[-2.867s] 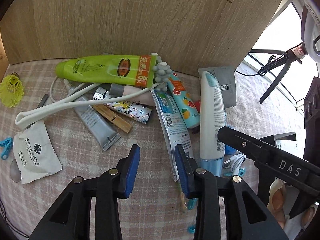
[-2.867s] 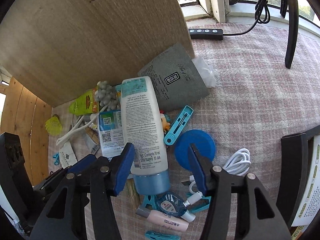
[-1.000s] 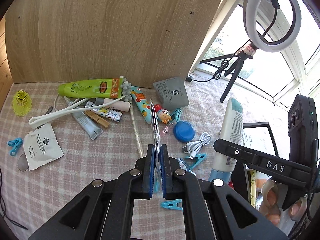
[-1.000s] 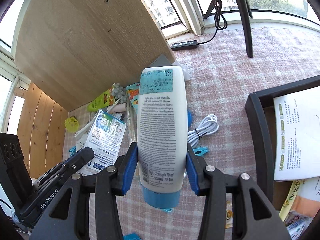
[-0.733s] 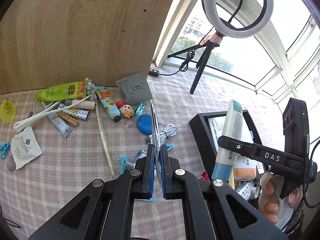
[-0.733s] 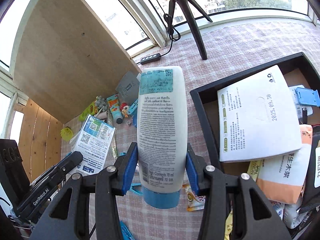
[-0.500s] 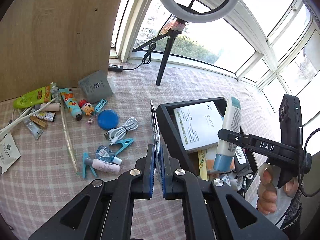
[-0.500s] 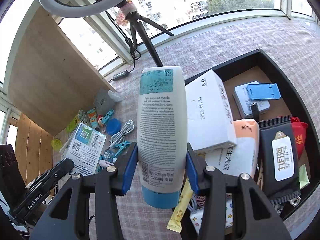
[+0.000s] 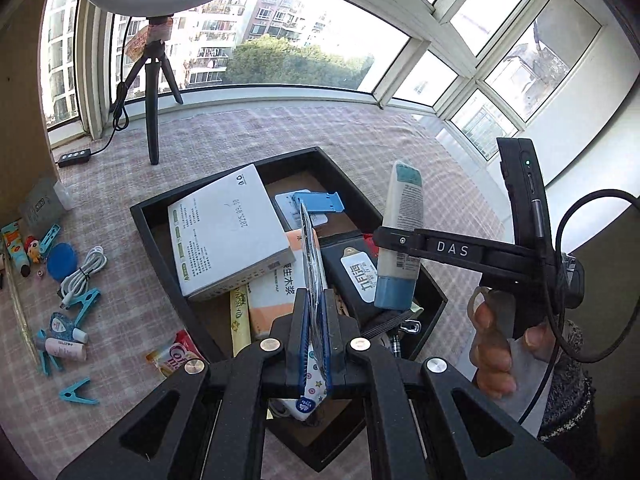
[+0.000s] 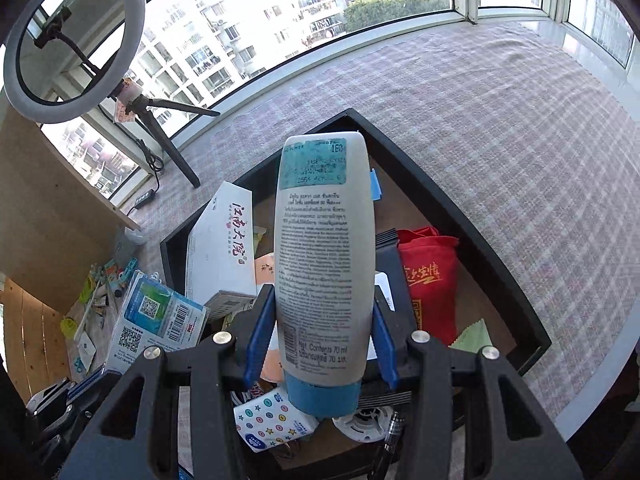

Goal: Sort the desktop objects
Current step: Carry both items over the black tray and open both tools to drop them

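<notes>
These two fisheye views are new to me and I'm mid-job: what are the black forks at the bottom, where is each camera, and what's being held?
No robot arm here: a person holds two hand grippers, each with a camera looking along its fingers. The left wrist view shows the left gripper shut on a flat packet, seen edge-on. The right wrist view shows the right gripper shut on a white lotion tube, blue cap down. Both hover over a black tray holding a white box and other items. Clips and a white cable lie on the checked cloth.
</notes>
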Demonstrator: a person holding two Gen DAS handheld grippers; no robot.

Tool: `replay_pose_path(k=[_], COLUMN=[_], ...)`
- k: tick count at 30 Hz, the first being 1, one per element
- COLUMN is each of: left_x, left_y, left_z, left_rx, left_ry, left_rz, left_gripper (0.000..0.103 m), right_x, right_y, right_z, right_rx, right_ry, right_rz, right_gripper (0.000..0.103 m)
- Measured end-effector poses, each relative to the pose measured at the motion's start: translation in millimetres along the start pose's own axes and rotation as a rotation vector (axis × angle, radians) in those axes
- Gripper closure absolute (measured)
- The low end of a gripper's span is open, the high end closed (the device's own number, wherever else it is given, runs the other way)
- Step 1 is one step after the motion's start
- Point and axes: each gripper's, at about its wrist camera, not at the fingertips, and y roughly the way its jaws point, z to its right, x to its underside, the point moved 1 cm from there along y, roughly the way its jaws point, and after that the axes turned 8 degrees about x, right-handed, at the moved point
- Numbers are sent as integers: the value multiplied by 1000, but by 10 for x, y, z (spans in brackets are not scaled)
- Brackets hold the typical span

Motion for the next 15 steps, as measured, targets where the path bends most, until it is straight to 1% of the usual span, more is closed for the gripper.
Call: replay_pose_path(k=[2, 3, 4, 5, 6, 8, 11, 15], left_x=[-34, -49, -65, -57, -52, -37, -1, 54], left_y=[91, 147, 203, 223, 226, 213, 201, 135], left_z=[145, 198, 233, 247, 253, 236, 143, -3], left_rx=[34, 31, 12, 5, -12, -50, -45, -76], left_ry=[30, 42, 44, 48, 53, 61, 39, 21], left_rz=[-9, -20, -35, -39, -29, -18, -45, -50], left_gripper=[97, 91, 73, 67, 64, 64, 64, 64], right_x=[-21, -35, -49, -61, -73, -100, -93, -58], right_y=[-34, -47, -57, -65, -77, -97, -126, -92], right_z=[66, 81, 91, 102, 110, 110, 115, 60], right_rx=[2, -2, 3, 22, 40, 41, 29, 15], right_ry=[3, -1, -4, -4, -1, 4, 15, 12], right_rz=[3, 7, 10, 10, 13, 30, 34, 23], right_gripper=[59, 59, 55, 51, 44, 44, 44, 44])
